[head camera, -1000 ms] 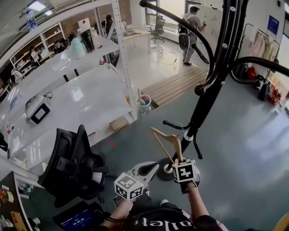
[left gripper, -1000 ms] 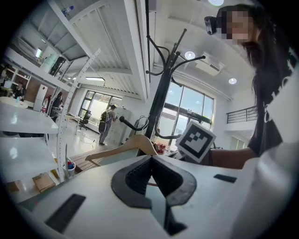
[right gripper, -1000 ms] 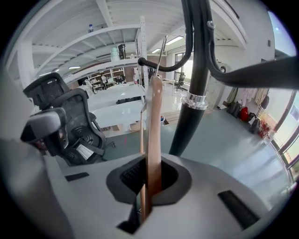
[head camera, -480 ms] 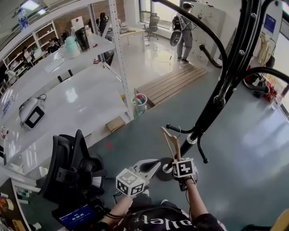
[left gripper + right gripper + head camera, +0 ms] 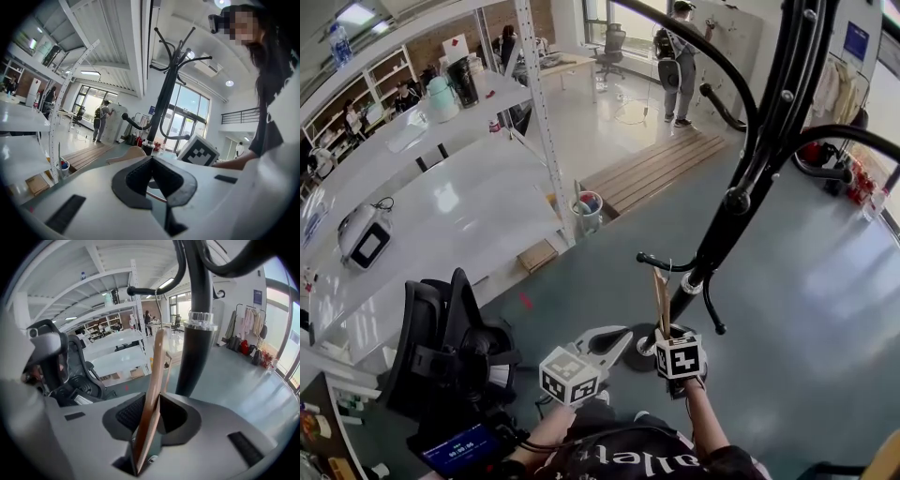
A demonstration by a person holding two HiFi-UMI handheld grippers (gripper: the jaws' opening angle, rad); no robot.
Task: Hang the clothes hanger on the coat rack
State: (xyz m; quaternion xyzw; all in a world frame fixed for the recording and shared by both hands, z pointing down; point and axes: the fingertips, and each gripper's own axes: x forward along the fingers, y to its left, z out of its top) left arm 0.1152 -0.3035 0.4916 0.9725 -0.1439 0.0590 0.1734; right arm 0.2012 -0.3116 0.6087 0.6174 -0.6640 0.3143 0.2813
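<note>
The wooden clothes hanger (image 5: pixel 661 298) stands upright and edge-on, with my right gripper (image 5: pixel 667 334) shut on its lower part. In the right gripper view the hanger (image 5: pixel 153 390) rises between the jaws of the right gripper (image 5: pixel 157 403), just left of the black coat rack pole (image 5: pixel 198 333). A low hook arm (image 5: pixel 661 264) of the coat rack (image 5: pixel 741 187) reaches out beside the hanger's top. My left gripper (image 5: pixel 612 343) sits lower left of the hanger, near the rack's base. The left gripper (image 5: pixel 151 159) is shut with nothing in it, and the coat rack (image 5: pixel 165 93) stands ahead of it.
A black office chair (image 5: pixel 450 347) stands at the lower left. White shelving (image 5: pixel 459 206) with a perforated upright (image 5: pixel 539 122) fills the left. A small bin (image 5: pixel 589 212) and a wooden platform (image 5: pixel 661 173) lie beyond. A person (image 5: pixel 678 56) stands far off. Clothes hang on a rail (image 5: pixel 243 326).
The hanger has turned from broadside to edge-on and now stands more upright, closer to the rack's low hook arm. The left gripper stays shut and low.
</note>
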